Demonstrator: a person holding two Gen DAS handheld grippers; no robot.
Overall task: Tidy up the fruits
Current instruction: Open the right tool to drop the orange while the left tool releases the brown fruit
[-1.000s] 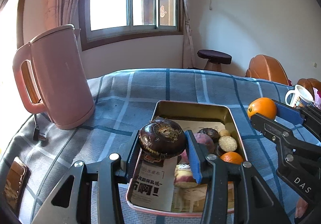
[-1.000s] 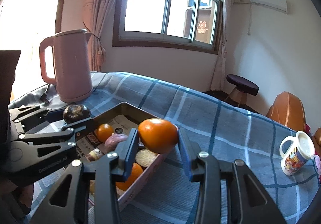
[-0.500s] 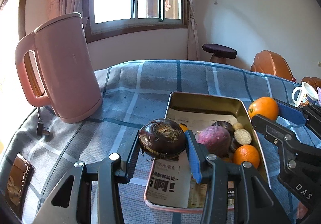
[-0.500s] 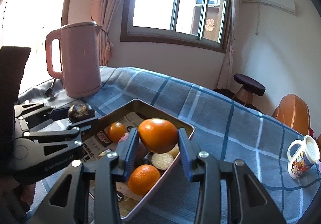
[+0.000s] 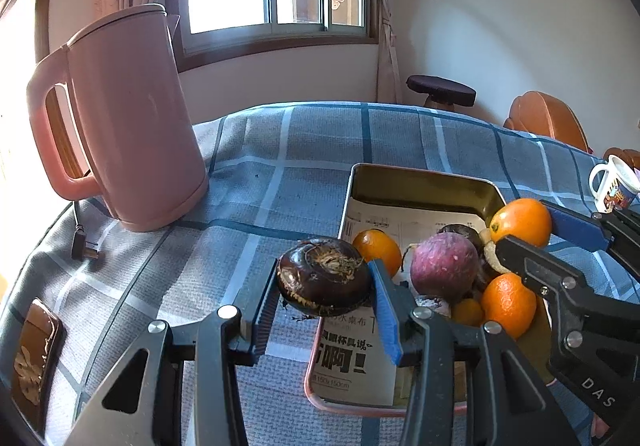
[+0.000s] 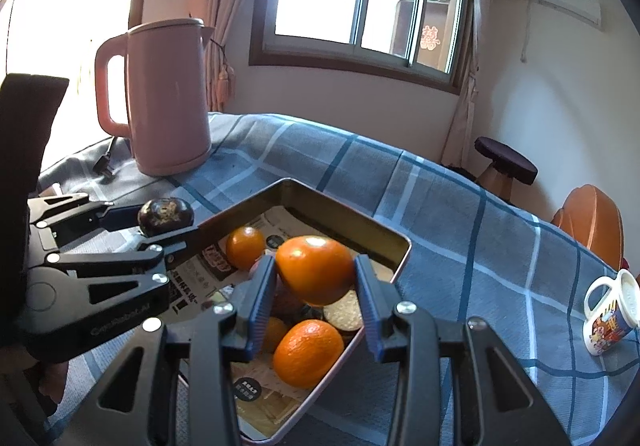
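The left gripper (image 5: 324, 286) is held level, its jaws clamped on a dark round fruit (image 5: 323, 275); the right gripper (image 6: 316, 286) is held just beside it, slightly ahead, its jaws closed on an orange (image 6: 316, 275); both loads are carried clear of any surface.

A table draped in a blue-grey plaid cloth (image 5: 304, 150) carries everything. Ahead and left of the left jaws stands a tall pink plastic kettle (image 5: 128, 118), its black plug (image 5: 82, 246) lying beside it. A rectangular metal tray (image 6: 352, 224) sits beneath the right jaws. Far right of them stands a white printed mug (image 6: 610, 316).
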